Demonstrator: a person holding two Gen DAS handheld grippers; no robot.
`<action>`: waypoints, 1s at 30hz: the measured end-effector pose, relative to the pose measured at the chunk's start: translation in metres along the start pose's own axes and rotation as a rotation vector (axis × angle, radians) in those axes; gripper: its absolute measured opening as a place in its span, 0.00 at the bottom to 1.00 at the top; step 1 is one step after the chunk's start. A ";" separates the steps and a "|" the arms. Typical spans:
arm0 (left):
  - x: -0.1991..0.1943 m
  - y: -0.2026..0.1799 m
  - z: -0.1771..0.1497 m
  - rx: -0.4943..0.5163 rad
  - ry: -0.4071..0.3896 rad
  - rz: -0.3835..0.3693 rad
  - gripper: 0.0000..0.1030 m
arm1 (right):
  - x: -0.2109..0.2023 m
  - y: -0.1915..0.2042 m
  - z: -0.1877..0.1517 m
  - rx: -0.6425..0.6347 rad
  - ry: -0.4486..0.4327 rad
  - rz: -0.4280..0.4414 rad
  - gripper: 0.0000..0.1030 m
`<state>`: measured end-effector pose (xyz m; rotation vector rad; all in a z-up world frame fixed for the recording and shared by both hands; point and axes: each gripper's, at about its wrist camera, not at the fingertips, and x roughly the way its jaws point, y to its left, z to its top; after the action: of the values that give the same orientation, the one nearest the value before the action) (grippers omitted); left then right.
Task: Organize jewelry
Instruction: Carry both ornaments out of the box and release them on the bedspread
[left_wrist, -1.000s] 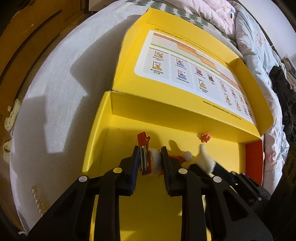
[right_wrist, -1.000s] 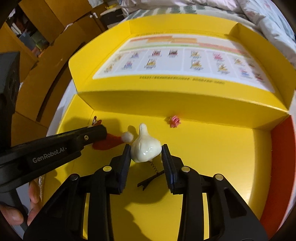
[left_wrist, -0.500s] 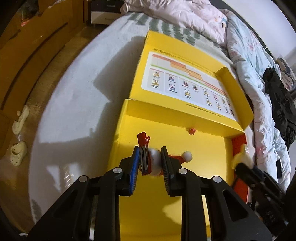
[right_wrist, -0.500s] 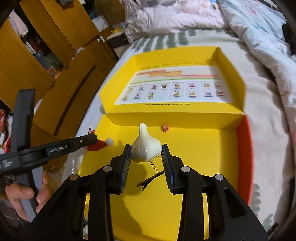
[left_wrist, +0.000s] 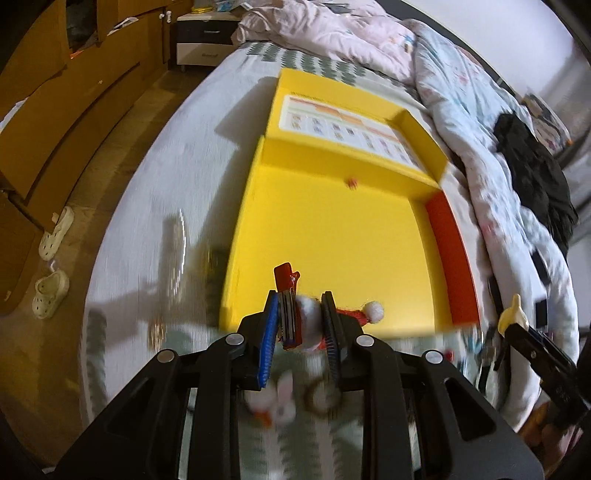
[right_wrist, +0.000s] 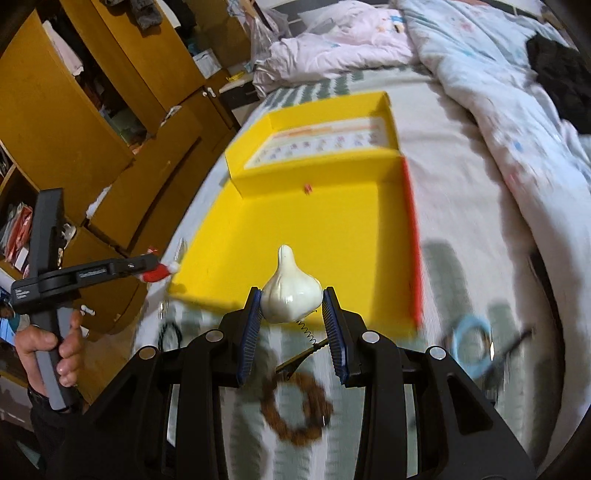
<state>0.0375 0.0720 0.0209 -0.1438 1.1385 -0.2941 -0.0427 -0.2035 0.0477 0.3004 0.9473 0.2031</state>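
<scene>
1. Our left gripper (left_wrist: 300, 325) is clamped on a red Santa-hat hair clip (left_wrist: 295, 317). It hangs above the near edge of the open yellow box (left_wrist: 332, 229), and the hat's white pompom pokes out past the right pad.
2. Our right gripper (right_wrist: 291, 314) squeezes a white garlic-shaped hair clip (right_wrist: 290, 291), also above the box's near edge. Its black clip dangles below on a thin spring.
3. Risk, as we judge it: the garlic is smooth and rounded, so it could squirt out from between the pads. The dangling clip could snag on the box wall.
4. The Santa clip is pinched on soft felt and could twist or slide loose.
5. Only 1 tiny red piece (left_wrist: 351, 182) lies in the box, by its far wall.
6. The box sits on a bed (left_wrist: 177, 177) with a pale sheet. A brown beaded bracelet (right_wrist: 295, 410) and a blue ring (right_wrist: 471, 345) lie near the bed's near edge.
7. A rumpled quilt (right_wrist: 480, 74) is at the far right. Wooden cabinets (right_wrist: 74, 110) and slippers (left_wrist: 50, 295) are on the left.
</scene>
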 end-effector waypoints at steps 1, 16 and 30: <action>-0.005 -0.001 -0.011 0.009 -0.001 -0.006 0.23 | -0.006 -0.002 -0.015 0.003 0.003 -0.002 0.33; -0.008 -0.002 -0.139 0.052 0.050 0.017 0.23 | -0.006 -0.047 -0.129 0.084 0.094 -0.064 0.33; 0.021 0.005 -0.158 0.051 0.097 0.105 0.23 | 0.023 -0.044 -0.137 0.049 0.155 -0.109 0.34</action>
<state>-0.0969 0.0761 -0.0642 -0.0246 1.2292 -0.2390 -0.1404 -0.2158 -0.0596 0.2807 1.1198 0.1043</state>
